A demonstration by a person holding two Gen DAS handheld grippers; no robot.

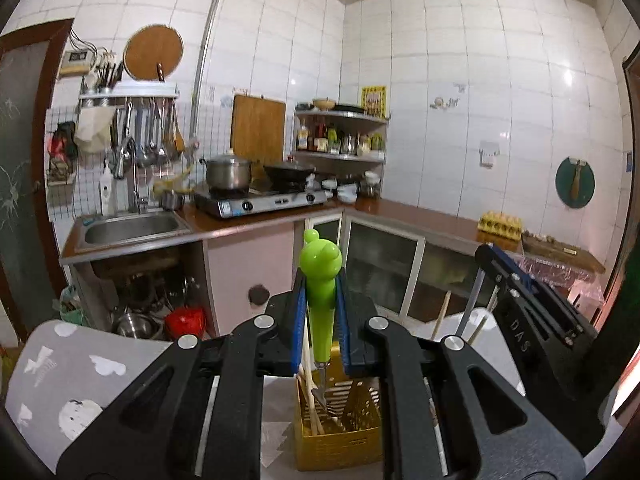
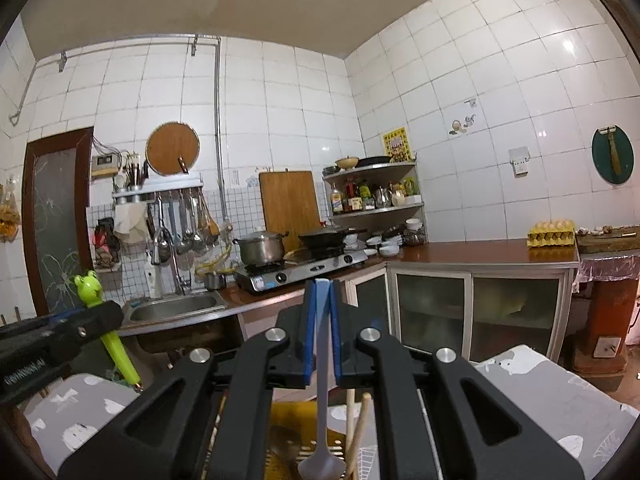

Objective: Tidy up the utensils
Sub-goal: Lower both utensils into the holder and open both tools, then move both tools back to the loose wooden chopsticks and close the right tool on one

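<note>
My left gripper (image 1: 320, 296) is shut on a fork with a green frog-shaped handle (image 1: 320, 280), held upright with its tines down over a yellow slotted utensil holder (image 1: 340, 432). Chopsticks (image 1: 310, 396) stand in the holder. My right gripper (image 2: 322, 312) is shut on a grey-white spoon (image 2: 322, 420), bowl down, over the same yellow holder (image 2: 288, 420). Wooden chopsticks (image 2: 358, 428) stick up beside the spoon. The left gripper and its green fork (image 2: 116, 344) show at the left of the right wrist view. The right gripper body (image 1: 532, 308) shows at the right of the left wrist view.
The holder stands on a table with a grey patterned cloth (image 1: 72, 380). Beyond lie a brown counter with a sink (image 1: 132, 228), a gas stove with a pot and a wok (image 1: 260, 196), a corner shelf of bottles (image 1: 340, 136) and an egg tray (image 1: 500, 224).
</note>
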